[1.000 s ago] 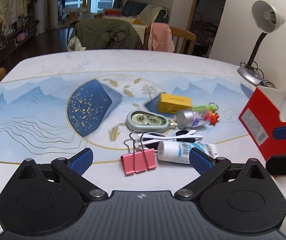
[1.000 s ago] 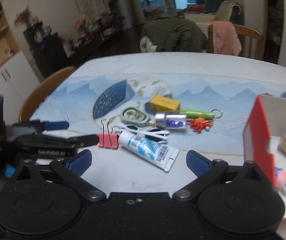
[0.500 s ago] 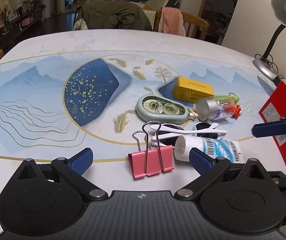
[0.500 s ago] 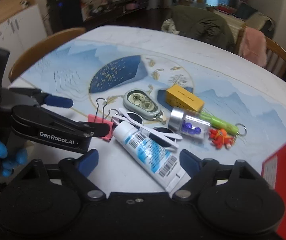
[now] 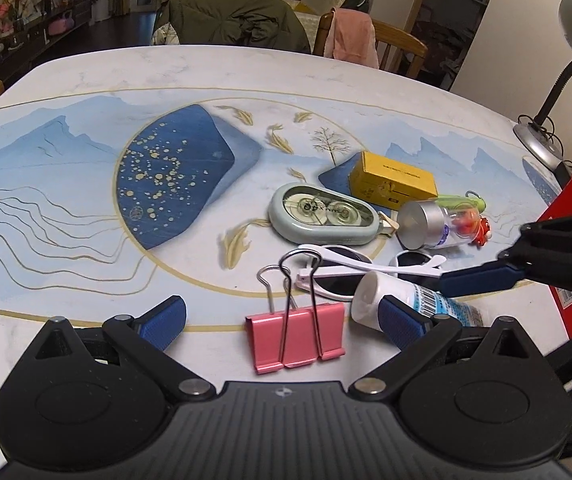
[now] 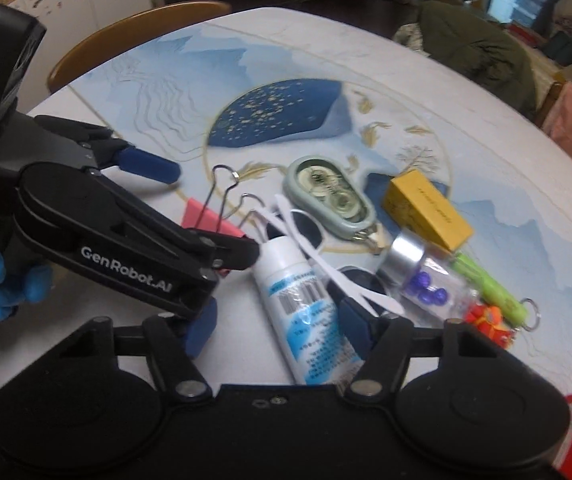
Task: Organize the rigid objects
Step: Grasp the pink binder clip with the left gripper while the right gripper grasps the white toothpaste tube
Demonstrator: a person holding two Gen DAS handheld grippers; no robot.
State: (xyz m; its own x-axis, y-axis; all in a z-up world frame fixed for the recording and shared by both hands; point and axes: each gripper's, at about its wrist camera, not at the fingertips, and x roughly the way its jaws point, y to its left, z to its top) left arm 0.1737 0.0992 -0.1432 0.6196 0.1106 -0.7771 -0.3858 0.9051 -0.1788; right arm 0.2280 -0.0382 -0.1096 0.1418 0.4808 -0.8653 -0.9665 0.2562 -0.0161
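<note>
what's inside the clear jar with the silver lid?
The jar lies on its side; blue-purple round beads show through the clear wall. Its far end is hidden behind the orange toy, so the full contents can't be confirmed.

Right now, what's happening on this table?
A person holds two handheld grippers over a pile of small items on the table. The right gripper is open, fingers straddling the white tube, not closed on it. The left gripper is open too, fingers either side of the pink binder clip. Neither item is lifted. White sunglasses, tape dispenser, yellow box and bead jar lie untouched.
</note>
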